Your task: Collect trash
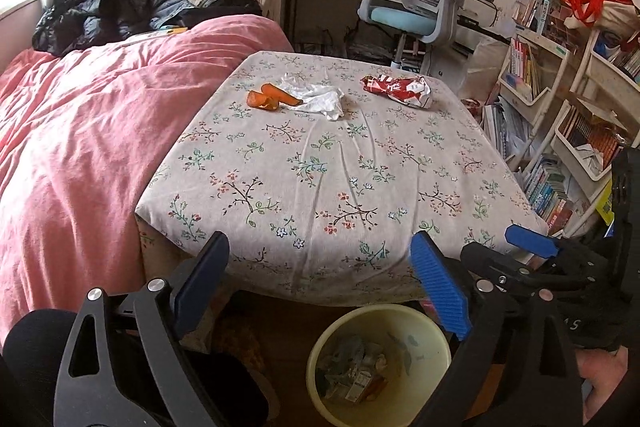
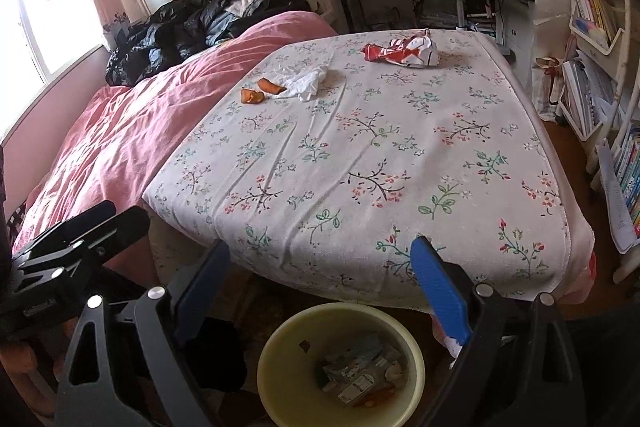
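left gripper [image 1: 320, 283]: jaws wide apart, nothing between them, above the yellow trash bin [image 1: 436, 335] | right gripper [image 2: 320, 283]: spread wide, empty, above the bin | bed [image 1: 320, 163]: orange peel [image 1: 268, 98], white tissue [image 1: 316, 99], crumpled red wrapper [image 1: 400, 89] at far end

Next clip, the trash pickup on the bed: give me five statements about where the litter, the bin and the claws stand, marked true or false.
1. Both claws are open and empty. True: left claw, right claw.
2. The red snack wrapper already lies in the bin. False: it lies on the floral sheet.
3. The orange peel lies beside the white tissue. True.
4. The yellow bin is empty. False: crumpled packaging lies inside.
5. The bin stands on the bed. False: it stands on the floor, below the near edge of the bed.
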